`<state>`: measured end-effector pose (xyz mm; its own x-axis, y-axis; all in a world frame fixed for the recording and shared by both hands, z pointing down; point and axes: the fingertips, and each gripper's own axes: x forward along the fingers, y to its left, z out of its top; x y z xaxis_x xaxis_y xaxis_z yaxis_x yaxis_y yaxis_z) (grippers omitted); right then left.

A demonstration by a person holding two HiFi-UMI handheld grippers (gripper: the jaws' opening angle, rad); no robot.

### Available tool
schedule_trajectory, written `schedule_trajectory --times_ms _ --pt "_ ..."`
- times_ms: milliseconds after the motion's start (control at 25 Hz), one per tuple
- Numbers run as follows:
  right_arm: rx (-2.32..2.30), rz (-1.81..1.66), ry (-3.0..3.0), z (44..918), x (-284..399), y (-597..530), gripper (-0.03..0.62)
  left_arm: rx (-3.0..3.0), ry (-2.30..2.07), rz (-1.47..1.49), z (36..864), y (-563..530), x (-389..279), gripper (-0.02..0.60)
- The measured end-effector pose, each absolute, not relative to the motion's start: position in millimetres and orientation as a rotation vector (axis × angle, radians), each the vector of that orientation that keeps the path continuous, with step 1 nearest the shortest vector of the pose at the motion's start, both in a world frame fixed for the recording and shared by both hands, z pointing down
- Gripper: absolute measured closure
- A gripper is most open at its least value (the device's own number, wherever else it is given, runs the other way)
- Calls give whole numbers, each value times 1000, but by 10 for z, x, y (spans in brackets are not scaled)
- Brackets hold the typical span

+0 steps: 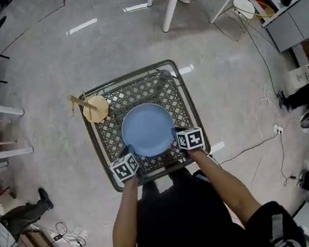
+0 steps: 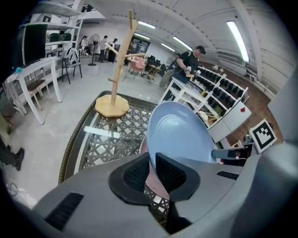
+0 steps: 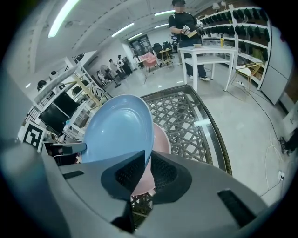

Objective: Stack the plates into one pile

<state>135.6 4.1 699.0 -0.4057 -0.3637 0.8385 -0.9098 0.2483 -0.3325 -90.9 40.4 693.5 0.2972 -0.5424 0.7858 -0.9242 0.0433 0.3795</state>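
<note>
Blue plate (image 1: 147, 129) is clamped at its near rim by both claws, the left gripper (image 1: 129, 151) pinching one side and the right gripper (image 1: 176, 132) the other, jaws closed on the edge. It is over a pink plate (image 3: 159, 139) on the lattice table (image 1: 98, 149); whether the two touch cannot be told. A wooden mug tree (image 1: 94, 107) stands at the table's left edge.

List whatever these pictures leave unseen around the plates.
1. Pink plate: in the head view, wholly covered by the blue plate.
2. Whether the plates touch: in the left and right gripper views, the left tool and right tool block the near rims.
3. Table under the plates: covered in every view, so further plates cannot be ruled out.
</note>
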Motion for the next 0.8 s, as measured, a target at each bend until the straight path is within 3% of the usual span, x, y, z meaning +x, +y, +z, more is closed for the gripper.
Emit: schedule_trajectory --times_ms 800 --pt "1096 1174 -1798 7440 1526 35 556 1546 -1331 580 7364 342 -749 531"
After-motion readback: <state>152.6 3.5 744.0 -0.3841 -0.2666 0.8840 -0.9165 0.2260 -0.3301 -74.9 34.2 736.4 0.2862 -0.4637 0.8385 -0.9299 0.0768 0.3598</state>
